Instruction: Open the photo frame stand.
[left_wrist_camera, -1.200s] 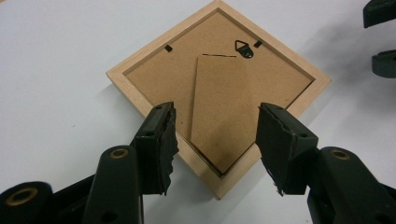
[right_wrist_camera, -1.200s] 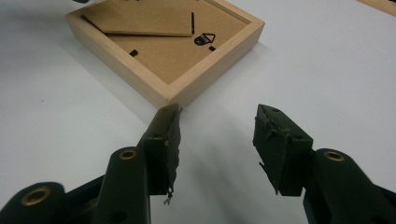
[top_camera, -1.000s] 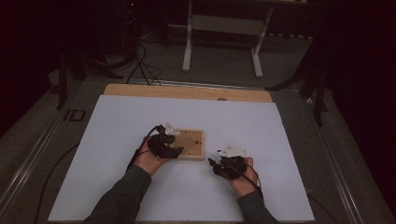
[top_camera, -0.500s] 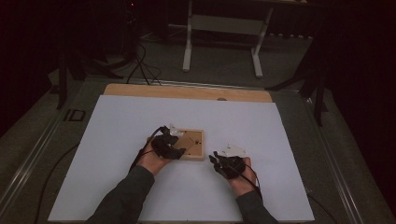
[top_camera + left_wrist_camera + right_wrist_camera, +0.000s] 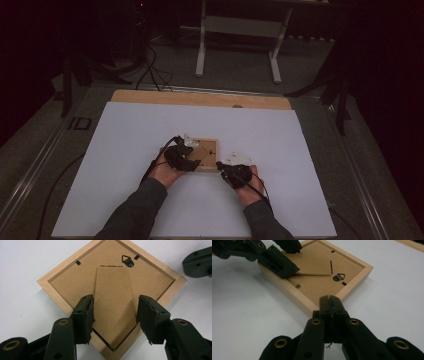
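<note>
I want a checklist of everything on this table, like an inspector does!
Surface: white sheet over a wooden board.
Job's things: wooden picture frame lying face down, its stand flap lifted a little, hanging hook on the back.
Clutter: nothing seen.
Grippers: left gripper open, jaws either side of the flap; right gripper shut, empty, at a frame corner.
Cables: black ones on the floor.
Surroundings: dark room, white table legs.

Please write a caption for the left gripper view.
Open left gripper straddling the easel stand of a face-down wooden frame.
</note>
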The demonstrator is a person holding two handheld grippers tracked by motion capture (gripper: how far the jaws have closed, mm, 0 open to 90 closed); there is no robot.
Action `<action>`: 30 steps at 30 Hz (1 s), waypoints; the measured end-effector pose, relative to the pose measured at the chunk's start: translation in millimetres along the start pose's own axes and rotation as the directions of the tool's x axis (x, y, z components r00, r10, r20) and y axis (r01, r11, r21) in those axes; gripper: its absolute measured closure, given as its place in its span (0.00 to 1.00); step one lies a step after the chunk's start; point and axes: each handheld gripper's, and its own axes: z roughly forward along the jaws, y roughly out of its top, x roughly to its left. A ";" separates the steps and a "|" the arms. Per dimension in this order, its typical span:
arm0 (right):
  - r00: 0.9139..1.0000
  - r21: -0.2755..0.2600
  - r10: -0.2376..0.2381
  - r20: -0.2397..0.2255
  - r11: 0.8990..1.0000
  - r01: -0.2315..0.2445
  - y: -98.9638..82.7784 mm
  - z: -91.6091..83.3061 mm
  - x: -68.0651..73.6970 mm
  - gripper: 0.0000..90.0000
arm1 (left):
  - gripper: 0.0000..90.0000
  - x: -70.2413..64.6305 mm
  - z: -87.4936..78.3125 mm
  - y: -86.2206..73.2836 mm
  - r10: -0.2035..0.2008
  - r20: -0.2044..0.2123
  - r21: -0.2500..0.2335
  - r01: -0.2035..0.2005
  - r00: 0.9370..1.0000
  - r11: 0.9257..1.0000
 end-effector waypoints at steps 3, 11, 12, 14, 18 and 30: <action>1.000 -0.005 0.006 -0.012 1.000 -0.006 0.6 2.2 0.1 1.00 | 0.53 0.2 -0.4 -0.1 0.003 -0.001 0.002 -0.003 1.000 1.000; 1.000 -0.003 0.002 -0.022 1.000 -0.002 2.1 4.0 0.7 1.00 | 0.53 2.2 -1.9 -1.8 -0.008 0.000 0.008 0.008 1.000 1.000; 1.000 -0.003 0.002 -0.022 1.000 -0.002 2.1 4.0 0.7 1.00 | 0.53 2.4 -2.0 -2.2 -0.014 0.003 0.006 0.014 1.000 1.000; 1.000 -0.003 0.004 -0.025 1.000 -0.004 2.0 4.0 0.3 1.00 | 0.53 3.7 -2.7 -3.0 -0.025 0.011 0.006 0.025 1.000 1.000; 1.000 -0.004 0.000 -0.019 1.000 0.000 1.8 4.0 1.0 1.00 | 0.55 4.8 -2.7 -4.2 -0.038 0.025 0.001 0.038 0.999 0.999; 1.000 -0.007 -0.005 -0.021 1.000 0.004 1.7 4.2 0.5 1.00 | 0.56 4.0 -8.6 4.0 -0.026 0.015 0.011 0.026 1.000 1.000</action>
